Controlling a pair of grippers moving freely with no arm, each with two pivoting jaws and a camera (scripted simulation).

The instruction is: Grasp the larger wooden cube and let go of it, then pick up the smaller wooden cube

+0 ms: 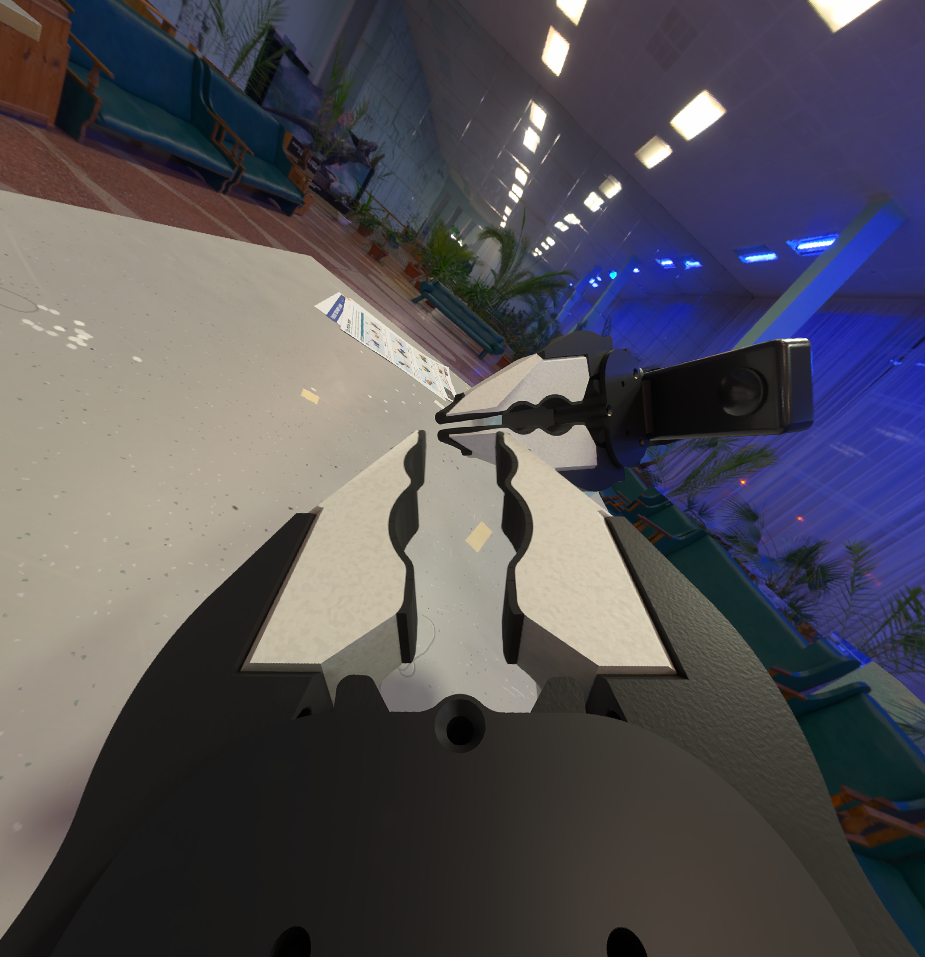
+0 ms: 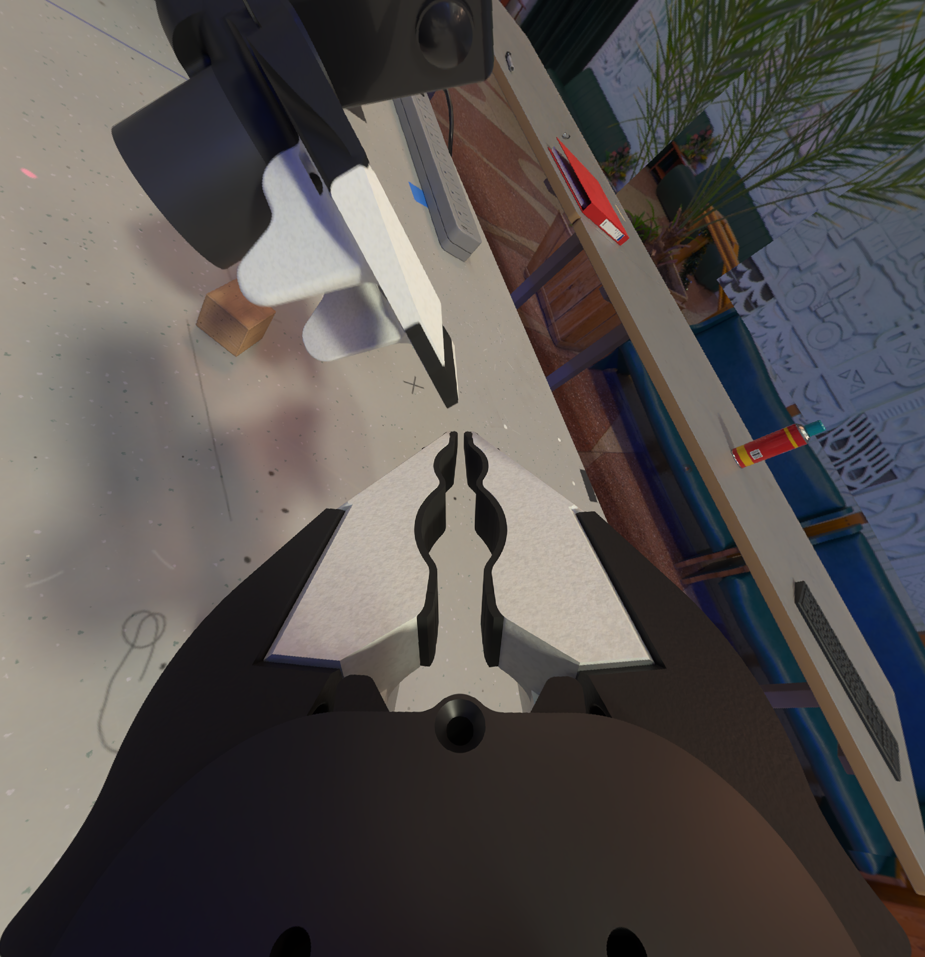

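One wooden cube (image 2: 232,318) sits on the grey speckled table (image 2: 87,414), partly hidden behind my left gripper's white fingers. I cannot tell whether it is the larger or the smaller cube, and no second cube shows. No cube shows in the left wrist view. My left gripper (image 1: 461,440) is open and empty. It also shows in the right wrist view (image 2: 431,367), above and just right of the cube, fingertips pointing at my right gripper. My right gripper (image 2: 460,437) is shut and empty, well right of the cube, and shows tip to tip with the left one (image 1: 442,424).
A grey power strip (image 2: 439,171) lies near the table's far edge. A second table (image 2: 709,414) carries a red binder (image 2: 589,191), a red spray can (image 2: 771,445) and a keyboard (image 2: 843,678). A printed leaflet (image 1: 387,347) lies at the table edge.
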